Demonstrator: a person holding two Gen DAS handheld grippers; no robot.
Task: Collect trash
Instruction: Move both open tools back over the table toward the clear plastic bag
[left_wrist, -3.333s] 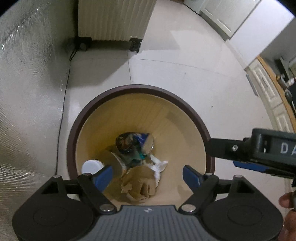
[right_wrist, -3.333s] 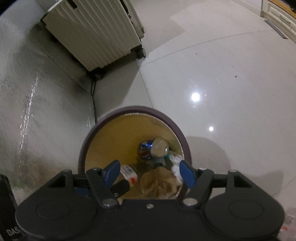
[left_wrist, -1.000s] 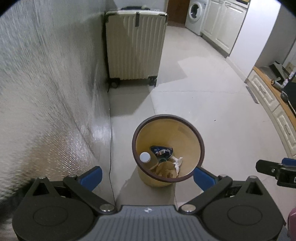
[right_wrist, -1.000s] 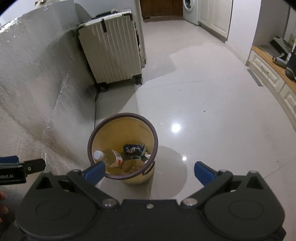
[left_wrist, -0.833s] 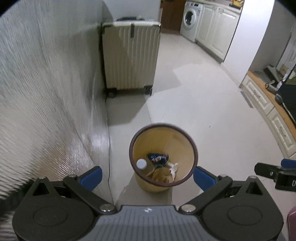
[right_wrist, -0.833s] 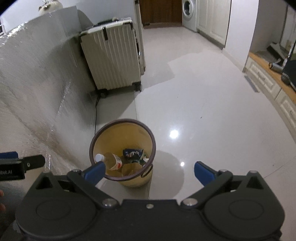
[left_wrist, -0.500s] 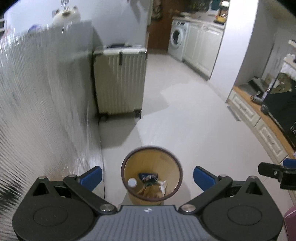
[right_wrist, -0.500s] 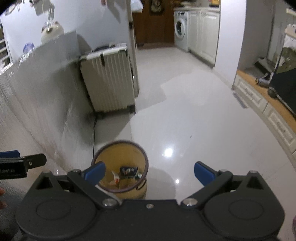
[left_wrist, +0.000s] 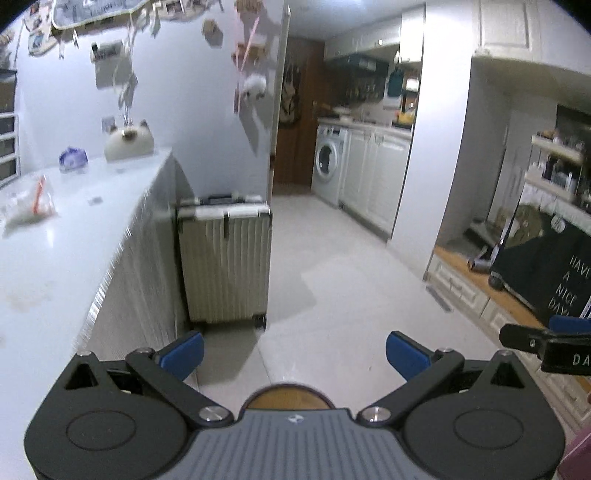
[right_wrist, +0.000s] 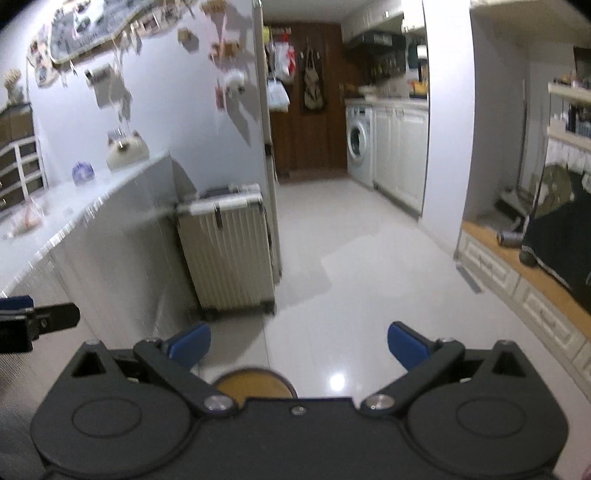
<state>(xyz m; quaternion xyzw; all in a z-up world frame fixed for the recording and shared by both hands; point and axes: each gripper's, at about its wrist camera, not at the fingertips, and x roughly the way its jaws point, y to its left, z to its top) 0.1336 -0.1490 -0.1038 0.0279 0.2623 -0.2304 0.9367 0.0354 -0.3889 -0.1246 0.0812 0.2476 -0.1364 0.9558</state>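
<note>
I hold both hand-held grippers, left (left_wrist: 294, 352) and right (right_wrist: 298, 347), wide and empty above the near trash bin (left_wrist: 291, 395).

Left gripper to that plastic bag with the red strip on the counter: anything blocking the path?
Nothing visible does. The left gripper is open and empty, held above the trash bin on the floor. The plastic bag lies up on the white counter to the left, with bare counter surface around it.

Dim bluish indoor light, lamp glare on the glossy floor (right_wrist: 338, 382), motion-blurred left wall, fisheye bending, dark vignetted corners
</note>
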